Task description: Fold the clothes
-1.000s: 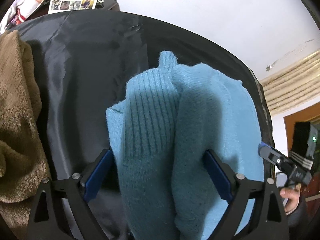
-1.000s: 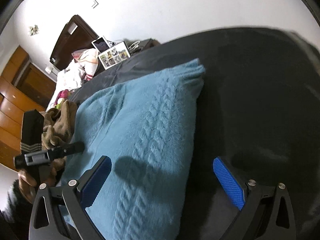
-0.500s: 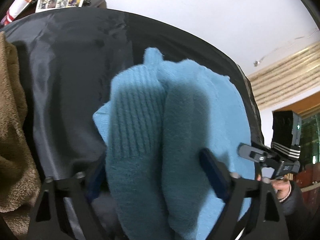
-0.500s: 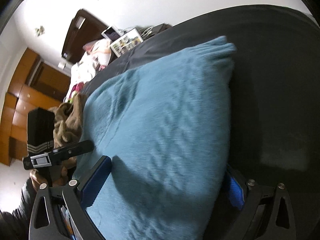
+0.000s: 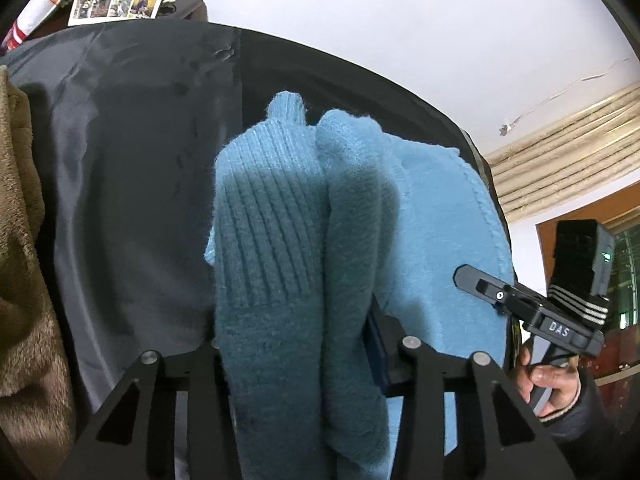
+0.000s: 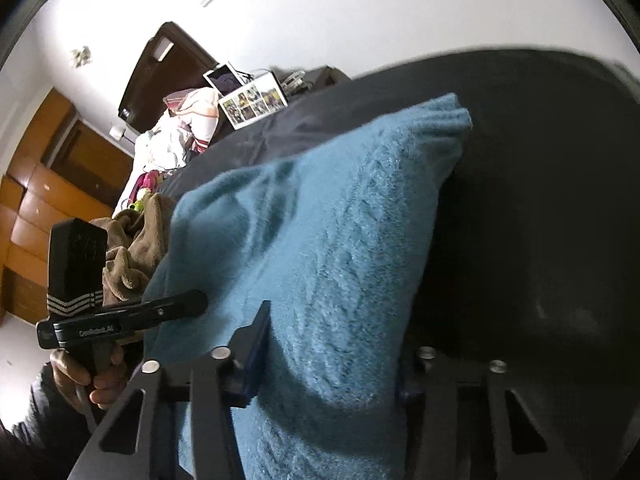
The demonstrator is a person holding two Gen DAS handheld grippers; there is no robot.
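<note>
A dark sheet (image 5: 132, 184) covered the surface where we worked, a brown fleece (image 5: 24, 264) heaped along its left side. The blue sweater (image 5: 436, 240) lay bunched across the sheet's middle. Our left gripper (image 5: 292, 344) had its jaws closed around a thick roll of ribbed hem and body; our right gripper (image 6: 332, 360) pinched the cable-knit edge likewise. The risk, as we judged it: the fuzzy knit could slide out of either bite on lifting, or uneven pulls could skew the fold, since each grip held several loose layers.
</note>
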